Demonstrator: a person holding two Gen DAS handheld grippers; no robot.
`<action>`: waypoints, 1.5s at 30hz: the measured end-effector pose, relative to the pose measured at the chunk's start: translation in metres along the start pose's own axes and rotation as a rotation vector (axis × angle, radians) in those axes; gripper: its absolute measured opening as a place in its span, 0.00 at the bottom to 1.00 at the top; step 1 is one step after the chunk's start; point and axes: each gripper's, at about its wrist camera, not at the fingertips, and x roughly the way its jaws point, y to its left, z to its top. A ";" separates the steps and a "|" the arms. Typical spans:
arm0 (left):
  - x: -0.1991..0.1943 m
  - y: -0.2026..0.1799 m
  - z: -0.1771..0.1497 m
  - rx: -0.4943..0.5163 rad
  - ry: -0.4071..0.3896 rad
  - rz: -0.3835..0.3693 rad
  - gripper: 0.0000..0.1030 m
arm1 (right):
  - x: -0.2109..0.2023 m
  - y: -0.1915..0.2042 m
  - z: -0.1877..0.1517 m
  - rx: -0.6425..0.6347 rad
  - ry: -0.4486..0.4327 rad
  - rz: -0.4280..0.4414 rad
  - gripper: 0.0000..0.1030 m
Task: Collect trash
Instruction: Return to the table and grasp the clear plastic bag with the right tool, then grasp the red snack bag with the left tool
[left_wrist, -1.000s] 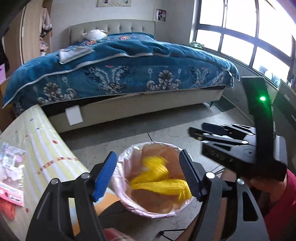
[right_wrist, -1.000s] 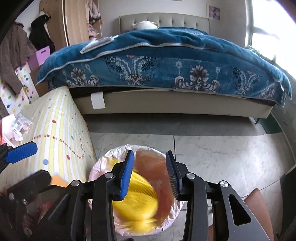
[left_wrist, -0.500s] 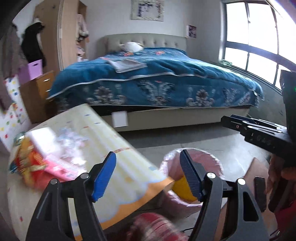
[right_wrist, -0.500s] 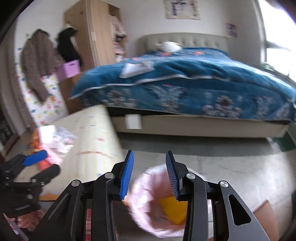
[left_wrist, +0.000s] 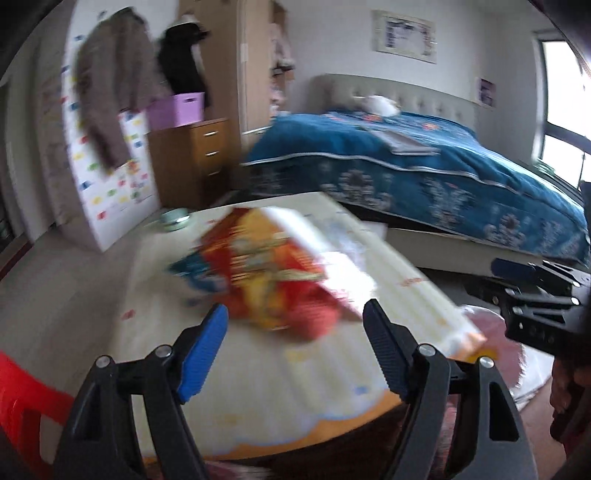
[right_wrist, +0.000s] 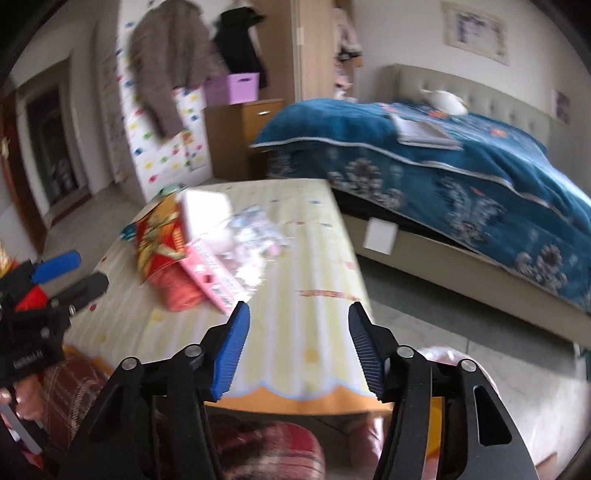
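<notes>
the left gripper (left_wrist: 291, 350), jaws wide and empty, sat nearest the red snack bag (left_wrist: 273, 280), just ahead; the right gripper (right_wrist: 297, 349), jaws also wide, stood off to its right.

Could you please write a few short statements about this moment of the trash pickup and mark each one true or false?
1. Both grippers are open and hold nothing. True: the left gripper and the right gripper are both open and hold nothing.
2. The red snack bag lies on the striped table. True.
3. The pink package is inside the bin. False: it lies on the table beside the snack bag.
4. The bed has a red blanket. False: the blanket is blue.
</notes>
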 end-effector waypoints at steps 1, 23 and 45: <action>0.002 0.012 -0.002 -0.022 0.008 0.023 0.71 | 0.007 0.011 0.002 -0.024 0.005 0.005 0.58; 0.045 0.079 -0.013 -0.149 0.085 0.084 0.71 | 0.121 0.086 -0.001 -0.203 0.084 -0.129 0.58; 0.020 0.037 -0.013 -0.061 0.053 0.067 0.78 | 0.041 0.050 0.006 -0.088 -0.039 -0.088 0.00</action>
